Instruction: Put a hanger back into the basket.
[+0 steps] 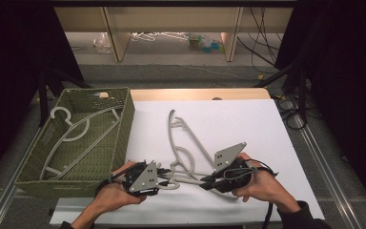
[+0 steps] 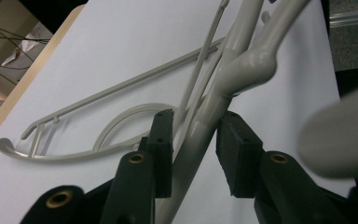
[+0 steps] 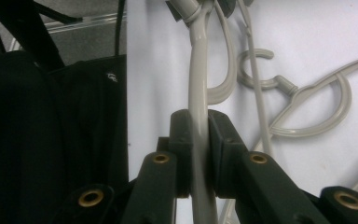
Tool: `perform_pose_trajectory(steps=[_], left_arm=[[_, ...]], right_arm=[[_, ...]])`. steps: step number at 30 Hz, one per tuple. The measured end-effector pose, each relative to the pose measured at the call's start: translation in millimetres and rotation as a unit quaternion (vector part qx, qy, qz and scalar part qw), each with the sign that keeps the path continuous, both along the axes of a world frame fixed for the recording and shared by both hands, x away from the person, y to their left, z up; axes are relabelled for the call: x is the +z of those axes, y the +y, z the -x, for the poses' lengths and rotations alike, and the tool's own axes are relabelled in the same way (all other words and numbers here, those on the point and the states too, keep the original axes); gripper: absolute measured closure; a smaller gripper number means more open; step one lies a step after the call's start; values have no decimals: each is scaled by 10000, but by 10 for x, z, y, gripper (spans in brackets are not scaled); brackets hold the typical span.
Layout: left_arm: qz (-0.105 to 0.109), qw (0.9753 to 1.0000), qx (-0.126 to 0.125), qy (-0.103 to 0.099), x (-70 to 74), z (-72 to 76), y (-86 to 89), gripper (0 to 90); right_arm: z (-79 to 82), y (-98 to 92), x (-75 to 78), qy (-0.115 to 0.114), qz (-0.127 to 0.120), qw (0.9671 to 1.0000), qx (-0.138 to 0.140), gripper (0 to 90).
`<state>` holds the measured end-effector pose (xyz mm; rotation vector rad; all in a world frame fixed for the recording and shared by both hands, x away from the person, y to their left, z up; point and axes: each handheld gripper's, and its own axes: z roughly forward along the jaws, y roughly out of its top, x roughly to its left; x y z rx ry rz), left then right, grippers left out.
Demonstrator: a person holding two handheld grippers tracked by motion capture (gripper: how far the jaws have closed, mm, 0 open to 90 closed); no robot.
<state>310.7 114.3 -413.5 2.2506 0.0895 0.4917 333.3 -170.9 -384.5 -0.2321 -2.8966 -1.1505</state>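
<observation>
Two grey plastic hangers lie tangled on the white table top [image 1: 248,124]. My left gripper [image 1: 164,177] [image 2: 195,149] is shut on the thick arm of the near hanger [image 1: 186,179] [image 2: 242,65], just below its neck. My right gripper [image 1: 205,181] [image 3: 198,140] is shut on the same hanger [image 3: 198,70] farther along that arm, pads pressed tight. The two grippers face each other near the table's front edge. The second hanger [image 1: 186,133] [image 2: 121,88] [image 3: 317,116] lies flat beyond them, its hook crossing under the held one.
A green woven basket [image 1: 124,119] stands at the table's left, close beside my left hand, with a grey hanger [image 1: 76,131] lying inside. Bare white surface stretches to the right and back. Shelf legs and cables show on the floor behind the table.
</observation>
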Motion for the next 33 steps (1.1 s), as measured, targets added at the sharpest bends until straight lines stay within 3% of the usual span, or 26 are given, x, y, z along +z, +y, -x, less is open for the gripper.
perform_pose_trajectory(steps=[2,6,9,12,16,19,21,22,25,27,33], left_arm=[[-4,10000,-48,-52,5,10,-28,697],[-292,9994,-150,-131,35,19,-76,724],[-316,9993,-147,-155,54,13,-96,737],[-242,9997,-99,-16,83,12,-116,753],[-131,9998,25,154,105,-14,-142,764],[174,9989,158,403,114,-22,-153,794],[154,9982,326,488,125,-41,-155,801],[44,9985,311,448,127,-51,-149,803],[122,9970,514,569,119,-74,-131,804],[41,9967,601,547,130,-87,-114,803],[85,9939,906,630,156,-118,-64,803]], right_arm=[[-20,-22,-11,-27,18,10000,18,801],[-48,-50,-36,-72,115,9999,-19,783],[-58,-56,-41,-106,139,9998,-120,763],[-76,-71,-44,-143,150,9995,-250,739],[-95,-90,-30,-161,102,9985,-512,677],[-114,-96,-31,-195,61,9967,-780,597],[-124,-106,-23,-166,54,9957,-908,578],[-128,-110,-18,-219,20,9953,-948,565],[-127,-112,15,-285,-90,9937,-1076,518],[-129,-118,29,-311,-110,9922,-1200,484],[-108,-118,70,-380,-183,9897,-1370,457]])
